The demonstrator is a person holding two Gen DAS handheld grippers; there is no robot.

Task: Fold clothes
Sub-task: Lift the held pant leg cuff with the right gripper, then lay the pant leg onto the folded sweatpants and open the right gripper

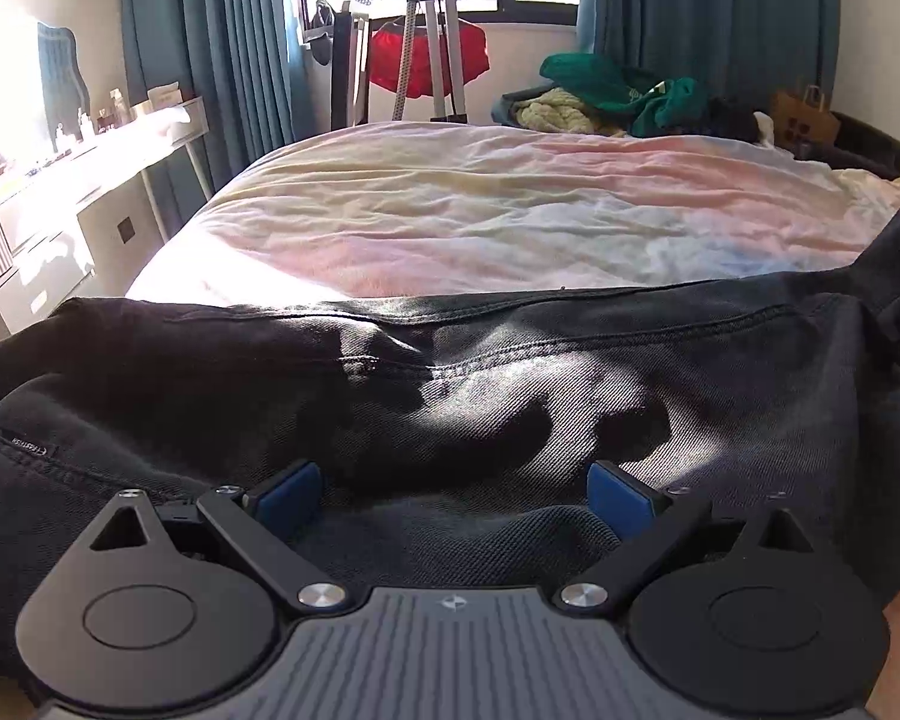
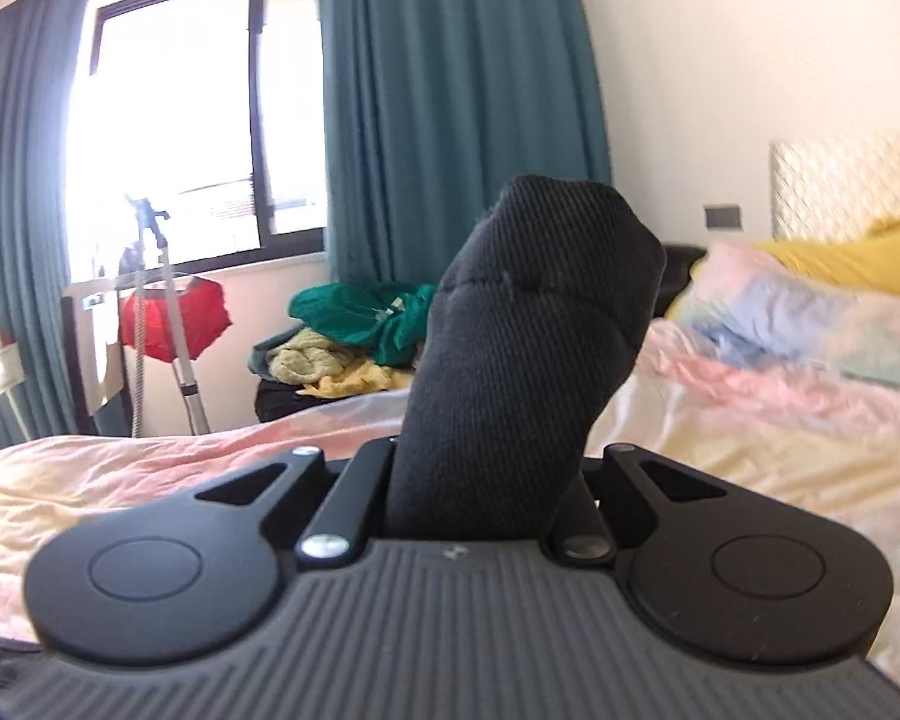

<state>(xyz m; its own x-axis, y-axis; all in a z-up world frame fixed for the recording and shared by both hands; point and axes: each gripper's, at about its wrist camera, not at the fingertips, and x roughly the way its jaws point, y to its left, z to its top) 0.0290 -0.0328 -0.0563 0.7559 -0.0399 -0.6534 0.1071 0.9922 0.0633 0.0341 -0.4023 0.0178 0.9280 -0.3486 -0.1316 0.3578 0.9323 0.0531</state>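
A dark denim garment (image 1: 510, 372) lies spread over the near edge of the bed, seams and a small label showing. My left gripper (image 1: 453, 495) is open, its blue pads (image 1: 288, 495) resting low on the cloth with fabric between them. In the right wrist view my right gripper (image 2: 486, 480) is shut on a bunch of the same dark garment (image 2: 534, 312), which stands up out of the jaws above the bed. The right fingertips are hidden by the cloth.
The bed has a pastel pink, yellow and blue cover (image 1: 480, 210) and pillows (image 2: 810, 312) at the head. A pile of green and yellow clothes (image 1: 606, 96) sits past the far edge. A red garment hangs on a rack (image 1: 432, 60) by the window. A white desk (image 1: 60, 192) stands left.
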